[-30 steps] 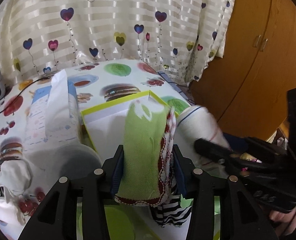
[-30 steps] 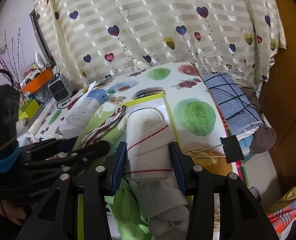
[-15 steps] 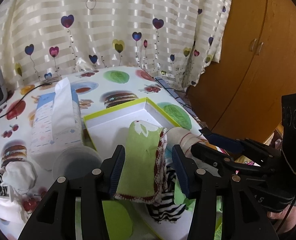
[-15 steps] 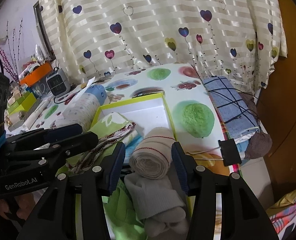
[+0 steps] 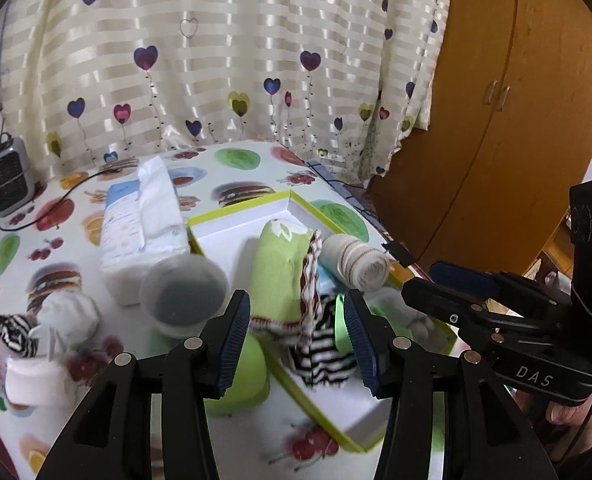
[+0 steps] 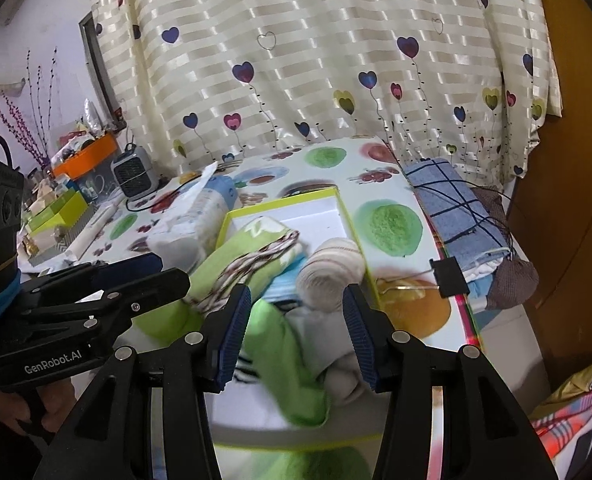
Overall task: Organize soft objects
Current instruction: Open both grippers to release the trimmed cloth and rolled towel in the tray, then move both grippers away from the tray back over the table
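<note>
Lying lengthwise in box [image 5: 232,220]: green cloth [image 5: 282,272] | rolled sock [image 5: 356,262] angled | both hand-held grippers [image 5: 298,332] [image 6: 296,330] wide, empty

Green cloth [image 5: 282,272] with reddish trim, zebra-striped sock [image 5: 326,354], seemingly red-striped white roll [image 5: 356,264].

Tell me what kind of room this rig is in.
Most likely a lived-in home room, perhaps a bedroom: cream striped curtain with heart prints, brown wooden wardrobe doors, and a table under a fruit-and-burger patterned plastic cloth.
</note>
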{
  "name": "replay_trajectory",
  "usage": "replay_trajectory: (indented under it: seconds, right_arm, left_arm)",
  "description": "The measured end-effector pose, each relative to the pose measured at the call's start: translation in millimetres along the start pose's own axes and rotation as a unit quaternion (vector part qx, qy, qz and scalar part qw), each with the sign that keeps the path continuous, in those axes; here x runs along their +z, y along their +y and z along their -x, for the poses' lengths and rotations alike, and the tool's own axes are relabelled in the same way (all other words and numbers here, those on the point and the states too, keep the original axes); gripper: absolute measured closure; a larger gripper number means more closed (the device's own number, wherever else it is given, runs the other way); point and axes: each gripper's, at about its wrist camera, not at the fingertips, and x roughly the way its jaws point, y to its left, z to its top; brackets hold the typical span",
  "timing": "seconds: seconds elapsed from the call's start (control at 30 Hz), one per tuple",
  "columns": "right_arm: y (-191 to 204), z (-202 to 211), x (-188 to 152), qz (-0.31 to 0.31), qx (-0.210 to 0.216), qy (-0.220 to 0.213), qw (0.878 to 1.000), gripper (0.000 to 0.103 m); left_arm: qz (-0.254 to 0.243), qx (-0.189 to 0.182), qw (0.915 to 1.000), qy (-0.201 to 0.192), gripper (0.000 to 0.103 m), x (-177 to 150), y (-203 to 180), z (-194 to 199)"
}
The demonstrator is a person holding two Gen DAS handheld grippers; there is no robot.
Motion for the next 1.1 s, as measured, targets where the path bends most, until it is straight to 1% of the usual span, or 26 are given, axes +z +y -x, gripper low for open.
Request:
replay_trajectory:
  seconds: [0.37,0.6,0.87,1.1]
  right_arm:
    - [30,28,-11,0.021,0.006,-0.005,1.000,0.054]
    - [51,38,-15,0.038,0.013,-0.008,0.999,0.054]
    - [73,41,-20,0.056,0.025,-0.005,0.998,0.054]
    - [82,40,-20,0.068,0.029,0.000,0.997,0.054]
  left_arm:
    - [0.010,0.015,0.9997,-0.015,0.055,-19,10,37]
    - [0.019,0.024,0.9993,-0.024,0.055,-27,17,56]
    - [0.036,0.034,0.9983,-0.029,0.055,-36,28,69]
    - [0.047,0.039,0.9977,-0.028,0.055,-41,36,72]
